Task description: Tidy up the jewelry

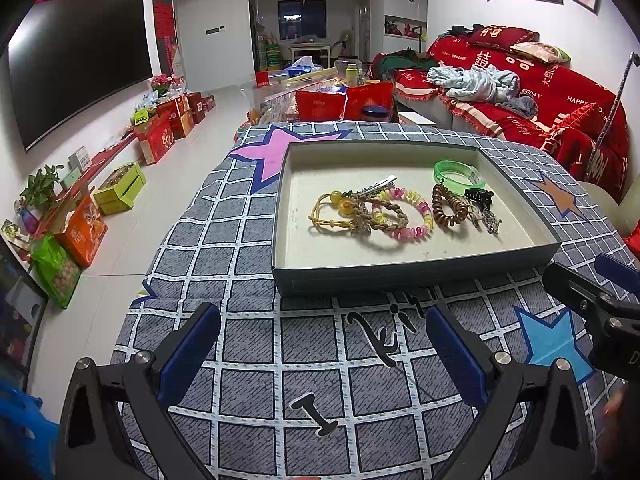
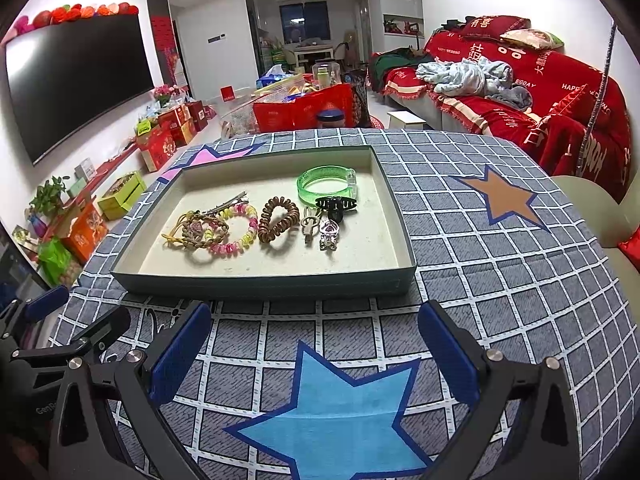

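Left wrist view: the left tongs [image 1: 320, 344] hang spread wide and empty above the checked bench cloth [image 1: 248, 344], just short of the shallow grey tray [image 1: 400, 276]. Inside the tray lie a green bangle [image 1: 456, 178], a brown spiral hair tie [image 1: 450, 206], a pink-and-yellow beaded bracelet [image 1: 416, 216], a silver hair clip [image 1: 378, 186] and a black claw clip [image 1: 480, 196]. The right tongs [image 2: 316, 350] are likewise spread apart, holding nothing, over a blue star [image 2: 336, 420].
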### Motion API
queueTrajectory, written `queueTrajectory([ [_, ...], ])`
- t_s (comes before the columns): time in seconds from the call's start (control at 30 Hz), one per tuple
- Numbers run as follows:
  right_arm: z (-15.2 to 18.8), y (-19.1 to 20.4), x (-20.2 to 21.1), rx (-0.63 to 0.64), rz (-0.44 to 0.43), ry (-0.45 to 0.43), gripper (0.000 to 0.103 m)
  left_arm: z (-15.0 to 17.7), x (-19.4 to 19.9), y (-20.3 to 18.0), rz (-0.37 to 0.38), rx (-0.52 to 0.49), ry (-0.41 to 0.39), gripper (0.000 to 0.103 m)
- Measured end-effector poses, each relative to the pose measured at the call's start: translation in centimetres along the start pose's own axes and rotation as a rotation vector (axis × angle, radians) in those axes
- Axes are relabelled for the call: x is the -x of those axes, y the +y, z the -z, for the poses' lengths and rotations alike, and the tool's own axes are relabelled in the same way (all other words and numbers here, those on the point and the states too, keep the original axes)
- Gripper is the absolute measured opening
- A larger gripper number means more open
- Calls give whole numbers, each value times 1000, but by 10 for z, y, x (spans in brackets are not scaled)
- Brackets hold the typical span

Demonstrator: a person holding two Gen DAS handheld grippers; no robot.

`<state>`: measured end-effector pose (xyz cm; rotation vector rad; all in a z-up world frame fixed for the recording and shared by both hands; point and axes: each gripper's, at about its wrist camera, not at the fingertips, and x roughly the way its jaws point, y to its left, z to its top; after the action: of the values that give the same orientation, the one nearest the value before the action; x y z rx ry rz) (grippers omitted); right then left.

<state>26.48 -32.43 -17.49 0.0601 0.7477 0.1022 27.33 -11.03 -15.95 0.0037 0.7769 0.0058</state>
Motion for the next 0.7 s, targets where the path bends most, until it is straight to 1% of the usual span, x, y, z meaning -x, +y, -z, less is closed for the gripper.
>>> queueTrajectory([
  [0.7,0,0,0,2,1,2,103,1,-2,-3,1,-6,7,103],
])
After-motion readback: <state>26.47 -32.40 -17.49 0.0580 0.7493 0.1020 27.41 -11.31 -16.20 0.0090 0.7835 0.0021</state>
